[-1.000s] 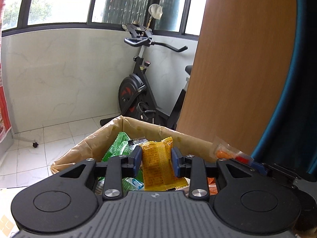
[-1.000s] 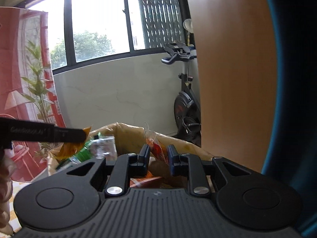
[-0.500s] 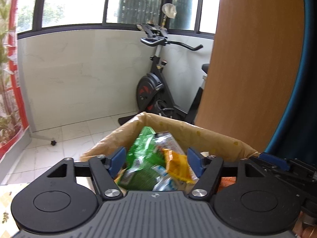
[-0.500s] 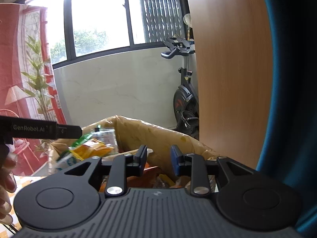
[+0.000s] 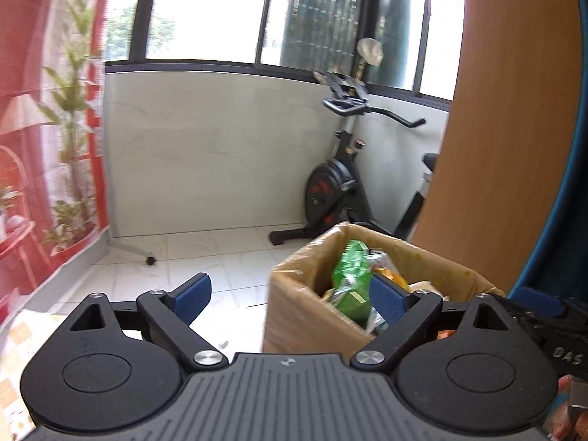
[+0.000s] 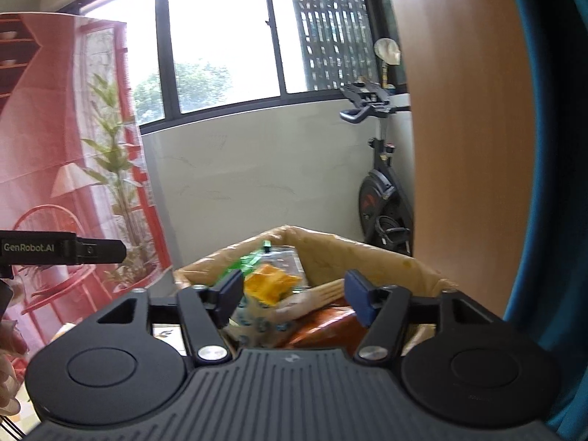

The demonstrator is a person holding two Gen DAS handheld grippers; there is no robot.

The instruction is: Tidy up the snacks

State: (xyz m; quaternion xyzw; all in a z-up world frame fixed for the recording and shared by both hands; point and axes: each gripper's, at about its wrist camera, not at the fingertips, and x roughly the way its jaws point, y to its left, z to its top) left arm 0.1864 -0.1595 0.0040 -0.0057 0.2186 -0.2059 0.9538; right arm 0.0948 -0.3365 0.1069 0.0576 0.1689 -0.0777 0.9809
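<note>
Left wrist view: the left tool (image 5: pixel 290 296) is empty, its jaws opening wide with nothing between the pads. It hangs off to the left of the box (image 5: pixel 305 316), which stands on the white floor (image 5: pixel 191 257) and already holds the snacks: a green packet (image 5: pixel 349 275) stands highest, with orange and clear wrappers behind it. The drop-off step looks finished on this side. The next move, as I judge it, is to swing away and find another loose snack; none shows here. A patterned patch at the lower left may be a table (image 5: pixel 18 334) edge, but I cannot tell. The right tool (image 5: pixel 540 305) pokes in at the right edge, just beside the box, so the two could clash if both turn inward.

Right wrist view: the right tool (image 6: pixel 294 294) hovers above the box (image 6: pixel 367 253), jaws opening, gripping nothing. Below the gap lie a yellow packet (image 6: pixel 272 286), a pale bag and a brown-red pouch (image 6: pixel 323 323), all inside the box. The left tool (image 6: pixel 62 251) shows at the left edge, well clear. An exercise bike (image 6: pixel 382 198) stands behind the box, a wooden panel (image 6: pixel 466 147) and blue curtain (image 6: pixel 551 183) close on the right; those crowd a rightward withdrawal.
</note>
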